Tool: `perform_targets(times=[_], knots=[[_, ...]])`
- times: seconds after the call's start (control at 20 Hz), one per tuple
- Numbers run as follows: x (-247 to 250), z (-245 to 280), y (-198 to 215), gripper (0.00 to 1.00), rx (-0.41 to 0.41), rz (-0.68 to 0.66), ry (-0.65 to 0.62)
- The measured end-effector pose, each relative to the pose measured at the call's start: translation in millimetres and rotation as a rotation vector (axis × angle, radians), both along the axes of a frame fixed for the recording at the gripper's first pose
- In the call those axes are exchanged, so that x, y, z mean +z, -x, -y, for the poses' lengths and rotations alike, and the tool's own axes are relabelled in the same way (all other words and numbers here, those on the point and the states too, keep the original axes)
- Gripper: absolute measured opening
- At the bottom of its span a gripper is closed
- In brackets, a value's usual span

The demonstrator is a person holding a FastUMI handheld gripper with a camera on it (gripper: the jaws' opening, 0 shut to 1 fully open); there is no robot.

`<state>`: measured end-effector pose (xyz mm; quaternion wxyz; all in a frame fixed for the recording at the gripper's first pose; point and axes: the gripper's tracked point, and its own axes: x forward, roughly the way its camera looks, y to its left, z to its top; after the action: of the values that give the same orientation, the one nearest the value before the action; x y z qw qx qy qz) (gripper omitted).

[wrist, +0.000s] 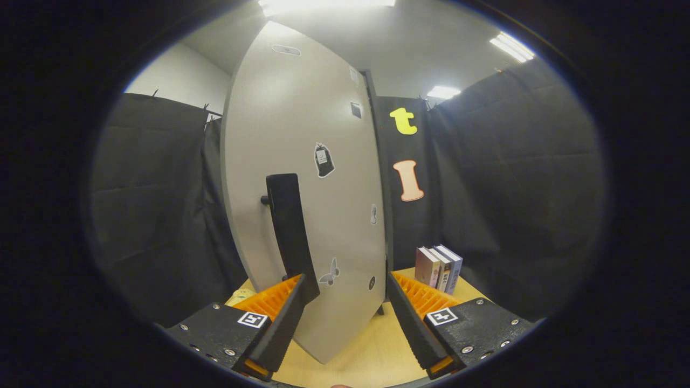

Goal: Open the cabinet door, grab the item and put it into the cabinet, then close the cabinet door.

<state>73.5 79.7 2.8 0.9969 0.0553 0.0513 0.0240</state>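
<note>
Grey cabinet door (302, 215) shut, books (439, 268) beside

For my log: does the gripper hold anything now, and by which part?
Nothing is held. The gripper is open, the cabinet door edge between its fingers, untouched by both.

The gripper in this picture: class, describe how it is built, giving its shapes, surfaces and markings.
The gripper has two long straight fingers with ribbed inner faces. Each finger is fixed to a blocky dark textured mount held by small silver screws. On top of each mount sits a square black-and-white printed marker. No cables can be seen.
</note>
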Motion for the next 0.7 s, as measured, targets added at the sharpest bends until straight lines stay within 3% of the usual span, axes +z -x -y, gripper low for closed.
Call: perform_targets(times=[0.3, 0.7], knots=[[-4, -64, -6, 0.91, 0.067, 0.007, 0.051], [-4, -94, -11, 0.91, 0.074, 0.001, 0.018]])
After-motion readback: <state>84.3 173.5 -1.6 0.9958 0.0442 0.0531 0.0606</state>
